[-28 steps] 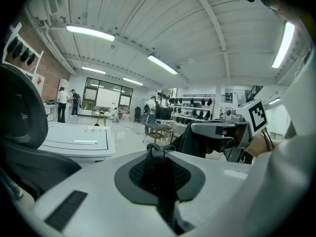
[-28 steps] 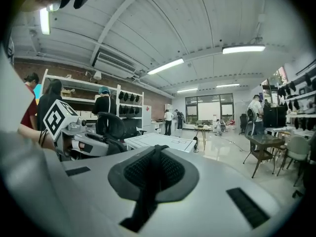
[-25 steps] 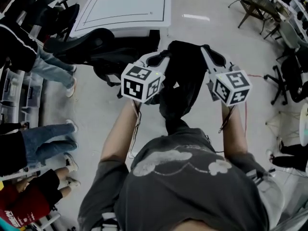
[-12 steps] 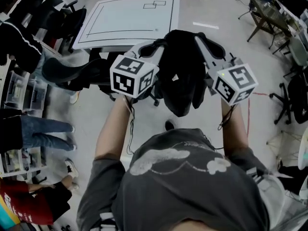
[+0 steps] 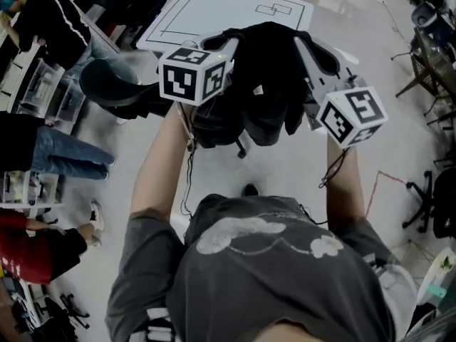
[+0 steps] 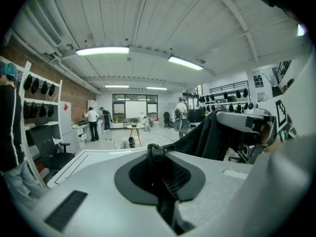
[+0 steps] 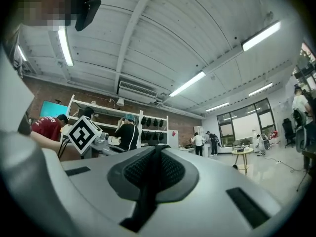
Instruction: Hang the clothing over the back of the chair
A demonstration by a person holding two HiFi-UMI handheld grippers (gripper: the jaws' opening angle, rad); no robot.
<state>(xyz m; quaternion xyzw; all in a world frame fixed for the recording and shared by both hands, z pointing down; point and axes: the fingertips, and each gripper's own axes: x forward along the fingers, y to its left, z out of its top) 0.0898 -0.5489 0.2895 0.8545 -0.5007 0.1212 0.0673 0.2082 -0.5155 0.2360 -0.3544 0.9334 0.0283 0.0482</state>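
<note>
**Black clothing held up between two closed grippers**

To the left of the left jaws and lower down stands the black chair (image 5: 114,84), apart from the garment. Beyond both pairs of jaws lies a white worktop (image 5: 214,9) marked with thin black outlines.

The left gripper (image 5: 222,43) has its jaws pressed together on a fold of the black clothing (image 5: 267,84). In the left gripper view the cloth runs from the jaw tips away to the right. The clothing hangs bunched between the two pairs of jaws and droops below them in the air, in front of the person's chest.

The right gripper (image 5: 308,47) also has its jaws closed, with a thin dark edge of the clothing pinched in the seam between them.
</note>
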